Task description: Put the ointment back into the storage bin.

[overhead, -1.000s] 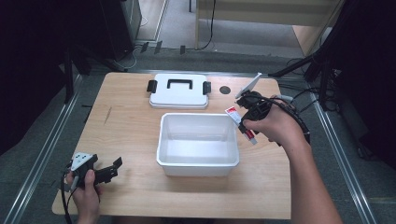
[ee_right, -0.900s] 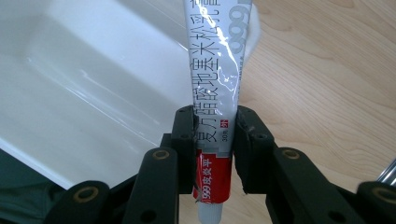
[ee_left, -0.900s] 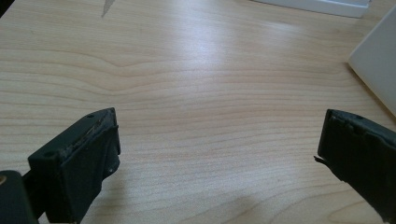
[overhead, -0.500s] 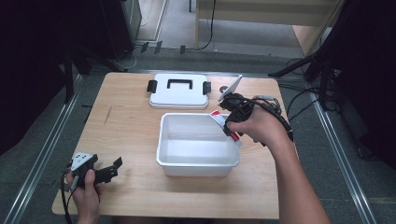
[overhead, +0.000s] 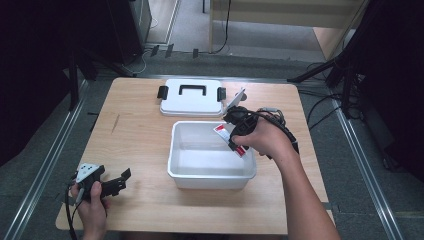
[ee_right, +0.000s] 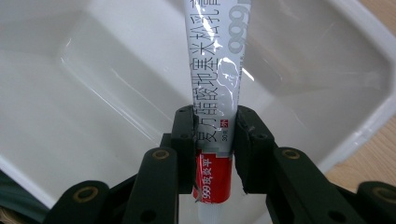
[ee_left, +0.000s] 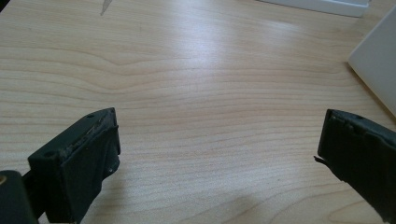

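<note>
Here the right gripper (ee_right: 215, 135) is clamped on the ointment tube (ee_right: 217, 88), which juts out over the white bin (ee_right: 93, 93); the left gripper (ee_left: 217, 154) gapes over bare table (ee_left: 210, 84).

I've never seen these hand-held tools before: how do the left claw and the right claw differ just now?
The left claw stands wide open with nothing between its jaws; the right claw is clamped on a red-and-white tube. The left claw rests low by the table's near corner; the right claw hangs over the white tub. Both have black jaws.

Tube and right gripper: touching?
Touching. Right gripper view shows both jaws of the right gripper pressed on the tube, above the bin.
</note>
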Motion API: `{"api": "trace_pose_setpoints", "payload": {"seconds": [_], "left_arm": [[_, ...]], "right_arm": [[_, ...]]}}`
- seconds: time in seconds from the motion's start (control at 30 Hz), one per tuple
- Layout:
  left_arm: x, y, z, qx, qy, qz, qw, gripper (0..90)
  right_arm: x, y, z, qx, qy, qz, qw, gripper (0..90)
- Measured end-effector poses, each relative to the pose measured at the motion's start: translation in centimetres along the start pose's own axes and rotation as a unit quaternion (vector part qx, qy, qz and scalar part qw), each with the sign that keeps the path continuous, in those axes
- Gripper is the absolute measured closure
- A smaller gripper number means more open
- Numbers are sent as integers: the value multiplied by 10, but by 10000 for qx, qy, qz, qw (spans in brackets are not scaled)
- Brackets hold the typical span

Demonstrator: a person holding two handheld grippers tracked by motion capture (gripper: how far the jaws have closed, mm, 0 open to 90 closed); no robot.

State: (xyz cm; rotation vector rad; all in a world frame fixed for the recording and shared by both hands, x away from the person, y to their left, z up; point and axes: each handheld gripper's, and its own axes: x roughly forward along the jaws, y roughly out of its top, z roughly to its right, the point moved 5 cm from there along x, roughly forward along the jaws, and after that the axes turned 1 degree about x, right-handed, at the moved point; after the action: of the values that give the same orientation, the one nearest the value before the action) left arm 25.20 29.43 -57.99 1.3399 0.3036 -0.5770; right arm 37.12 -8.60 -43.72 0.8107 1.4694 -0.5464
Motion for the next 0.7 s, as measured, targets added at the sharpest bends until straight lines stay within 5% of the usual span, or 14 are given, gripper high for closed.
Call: {"api": "trace_pose_setpoints", "payload": {"seconds": [0.23,0.57,0.7], "left_arm": [[0,0,0,-5,-9,-16,10000,0],[0,0,0,7,7,-23,10000,0],[0,0,0,11,8,-23,10000,0]], "right_arm": [[18,-1,3,-10,107,-44,9999,726],[35,-6,8,-124,-82,-182,9997,724],[41,-6,5,-353,-228,-140,9990,723]]}}
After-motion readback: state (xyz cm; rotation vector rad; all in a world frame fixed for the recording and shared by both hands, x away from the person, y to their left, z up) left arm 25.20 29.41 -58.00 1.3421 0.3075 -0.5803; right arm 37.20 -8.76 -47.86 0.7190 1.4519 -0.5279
